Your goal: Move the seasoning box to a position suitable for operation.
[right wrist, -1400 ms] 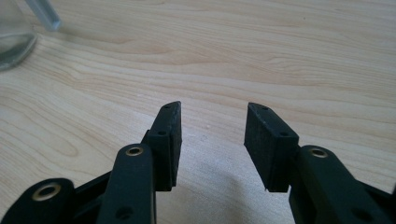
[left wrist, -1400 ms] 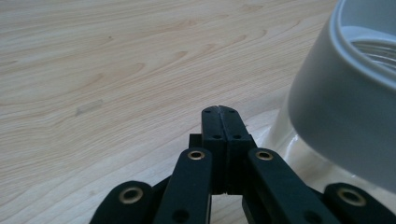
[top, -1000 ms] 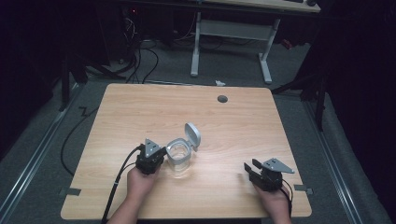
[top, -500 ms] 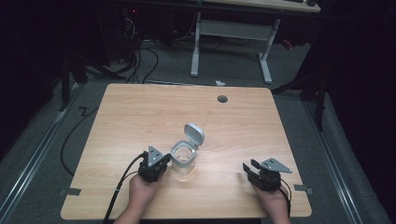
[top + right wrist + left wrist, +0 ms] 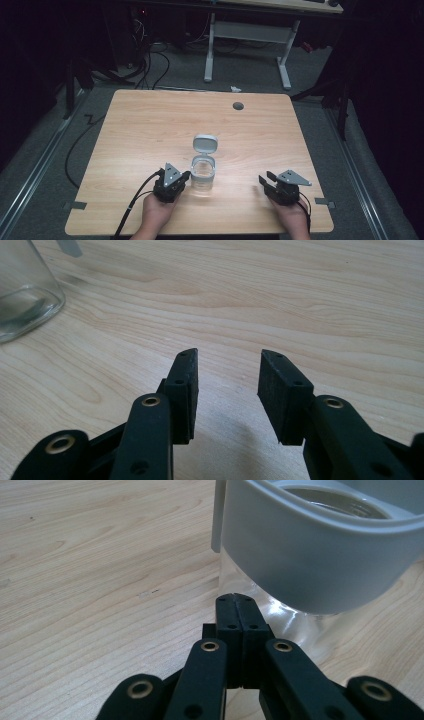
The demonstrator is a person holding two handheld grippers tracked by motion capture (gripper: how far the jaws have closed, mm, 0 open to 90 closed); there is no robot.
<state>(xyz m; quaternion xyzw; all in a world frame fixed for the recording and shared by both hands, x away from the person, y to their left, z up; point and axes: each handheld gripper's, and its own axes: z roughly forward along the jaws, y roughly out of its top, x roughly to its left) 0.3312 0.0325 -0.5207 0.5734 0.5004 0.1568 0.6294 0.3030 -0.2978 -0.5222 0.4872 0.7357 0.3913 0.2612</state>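
Standing near the front middle of the wooden table is a clear glass jar with a grey collar around its mouth and a grey lid flipped open and tilted up on its far side. The left gripper, held in the person's left hand, sits just beside the jar's left side, its tip at the glass; whether it touches cannot be told from above. In the left gripper view its fingers are pressed together with nothing between them, their tips right at the clear lower wall of the jar, below the grey collar. The right gripper, held in the right hand, rests well apart from the jar toward the table's front right corner, a grey three-cornered plate on top of it. In the right gripper view its fingers are spread with bare wood between them, and the jar's base shows at the upper left. A round cable hole lies near the table's far edge, and black cables trail across the floor beyond.
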